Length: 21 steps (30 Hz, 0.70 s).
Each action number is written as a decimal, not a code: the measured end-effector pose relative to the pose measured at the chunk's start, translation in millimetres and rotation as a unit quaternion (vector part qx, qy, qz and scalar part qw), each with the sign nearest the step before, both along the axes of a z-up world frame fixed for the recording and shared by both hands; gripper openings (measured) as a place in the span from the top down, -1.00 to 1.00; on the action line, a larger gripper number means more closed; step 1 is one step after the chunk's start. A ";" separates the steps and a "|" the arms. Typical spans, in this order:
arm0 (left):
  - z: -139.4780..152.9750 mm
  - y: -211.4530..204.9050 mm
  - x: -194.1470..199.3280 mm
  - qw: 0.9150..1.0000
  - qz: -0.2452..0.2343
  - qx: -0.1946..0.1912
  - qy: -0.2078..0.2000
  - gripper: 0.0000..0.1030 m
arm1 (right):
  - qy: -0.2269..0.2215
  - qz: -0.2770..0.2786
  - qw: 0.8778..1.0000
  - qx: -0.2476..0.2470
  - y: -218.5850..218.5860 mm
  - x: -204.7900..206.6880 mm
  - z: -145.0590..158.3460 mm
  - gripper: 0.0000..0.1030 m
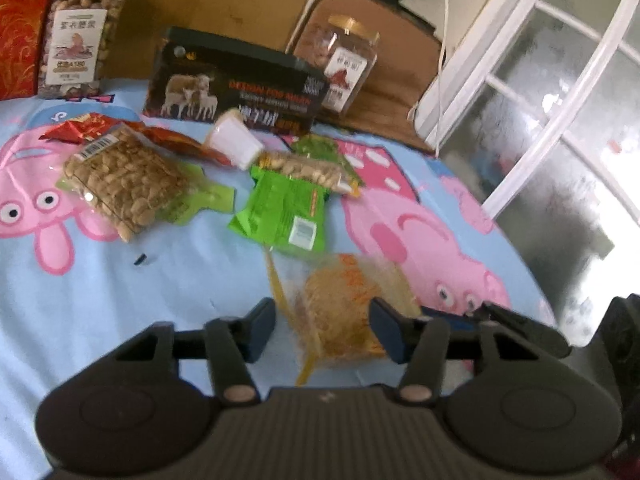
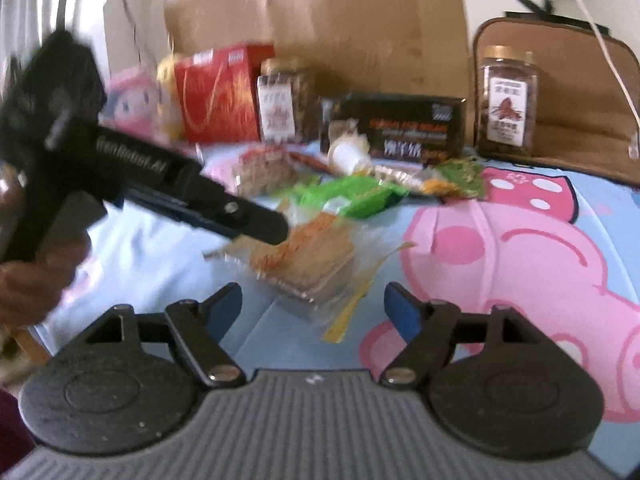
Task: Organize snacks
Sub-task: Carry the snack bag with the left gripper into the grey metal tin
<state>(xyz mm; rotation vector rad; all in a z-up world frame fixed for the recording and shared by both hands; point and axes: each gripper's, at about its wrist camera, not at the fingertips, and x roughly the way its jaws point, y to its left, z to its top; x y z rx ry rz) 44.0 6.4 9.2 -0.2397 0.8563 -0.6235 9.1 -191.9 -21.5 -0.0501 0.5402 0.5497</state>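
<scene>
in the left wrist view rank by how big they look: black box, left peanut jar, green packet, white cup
1. black box
2. left peanut jar and green packet: look about alike, and the packet lies nearer the camera, so no ranking between them
3. white cup

Your right gripper [image 2: 314, 308] is matte black with blue pads on the fingertips [image 2: 402, 312], a silver pivot screw on each finger link, round embossed discs either side of a ribbed grey centre plate bearing a small white mark. Left of that plate, your left gripper [image 2: 256, 228] shows a boxy black body with pale lettering along it.
</scene>
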 end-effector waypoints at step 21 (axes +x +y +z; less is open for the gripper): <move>100.8 -6.5 97.1 0.991 0.043 -0.017 -0.128 0.17 | -0.142 0.001 0.989 -0.041 21.9 102.1 75.5 -0.03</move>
